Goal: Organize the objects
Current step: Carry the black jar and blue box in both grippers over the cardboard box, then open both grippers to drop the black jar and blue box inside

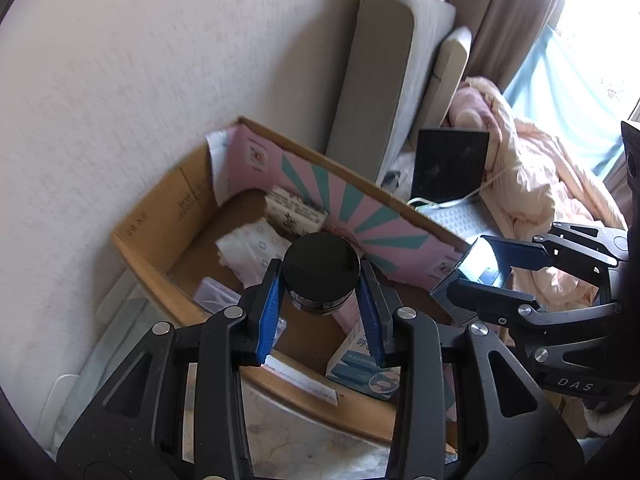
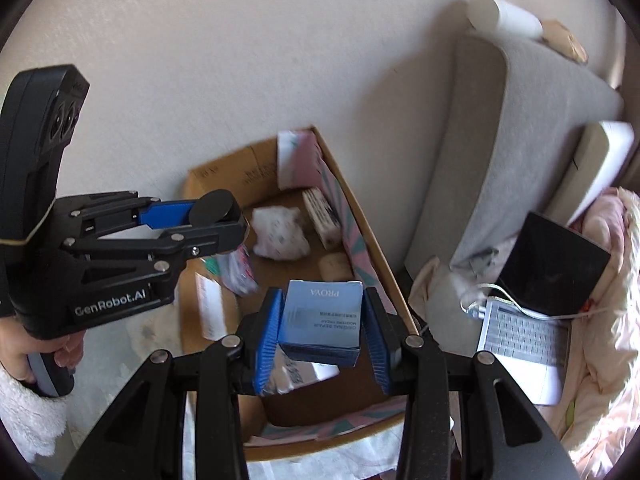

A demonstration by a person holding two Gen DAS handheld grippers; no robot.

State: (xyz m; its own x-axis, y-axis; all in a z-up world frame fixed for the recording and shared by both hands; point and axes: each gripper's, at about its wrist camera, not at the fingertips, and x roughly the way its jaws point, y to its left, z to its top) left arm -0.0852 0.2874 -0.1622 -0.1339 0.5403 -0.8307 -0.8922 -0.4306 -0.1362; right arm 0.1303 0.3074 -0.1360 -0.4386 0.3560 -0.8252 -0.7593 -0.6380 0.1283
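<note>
My left gripper (image 1: 320, 284) is shut on a round jar with a black lid (image 1: 320, 270) and holds it above an open cardboard box (image 1: 160, 264). My right gripper (image 2: 322, 320) is shut on a small blue carton (image 2: 322, 318) printed PROYA, held over the same cardboard box (image 2: 376, 236). In the left wrist view the right gripper (image 1: 496, 276) with its blue carton (image 1: 480, 268) is at the right, over the box's pink flap. In the right wrist view the left gripper (image 2: 216, 216) with the jar lid (image 2: 212, 206) is at the left.
The box holds a white tissue pack (image 2: 280, 232), a printed packet (image 2: 324, 220), a blue and white carton (image 1: 360, 372) and papers. A wall is behind it. An open laptop (image 2: 532, 280), grey cushions (image 2: 520, 132) and pink bedding (image 1: 540, 188) lie to the right.
</note>
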